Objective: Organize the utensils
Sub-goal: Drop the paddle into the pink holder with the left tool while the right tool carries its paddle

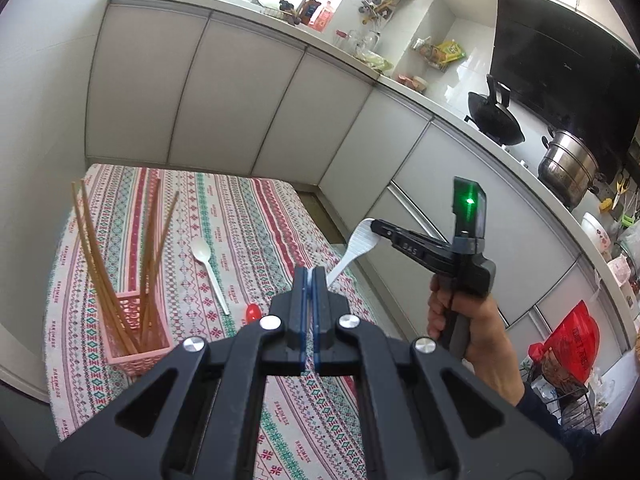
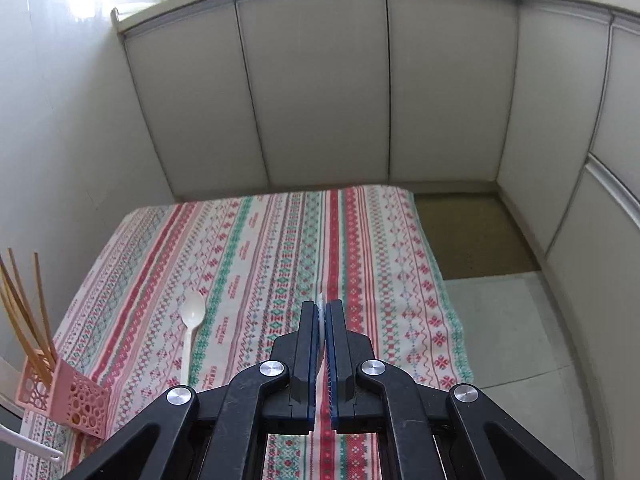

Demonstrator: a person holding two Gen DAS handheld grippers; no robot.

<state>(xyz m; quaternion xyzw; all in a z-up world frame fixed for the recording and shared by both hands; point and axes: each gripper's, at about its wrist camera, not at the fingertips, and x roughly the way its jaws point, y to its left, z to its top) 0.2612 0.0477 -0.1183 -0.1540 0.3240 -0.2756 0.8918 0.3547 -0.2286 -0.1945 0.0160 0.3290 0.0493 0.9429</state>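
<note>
Below and ahead of both tongs, the patterned table (image 1: 248, 216) is spread; left of them the pink basket (image 1: 138, 332) with chopsticks (image 1: 100, 264) is seen. The right tongs (image 1: 374, 225) are clamped on a white ridged spoon (image 1: 358, 246), raised clear of the table. The left tongs (image 1: 310, 280) are pressed shut, and whether something pale is nipped between them cannot be told. Another white spoon (image 1: 208, 272) is left lying between basket and tongs; it is judged light, stiff and slippery, best taken mid-handle. A red object (image 1: 253, 313) is half hidden.

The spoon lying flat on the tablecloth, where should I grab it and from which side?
Grip the spoon on its thin straight handle near the middle, coming from above with the fingers across it. It lies flat with cloth bare on both sides; the bowl, at the far end, is broad and rounded, likely a poorer hold.
</note>
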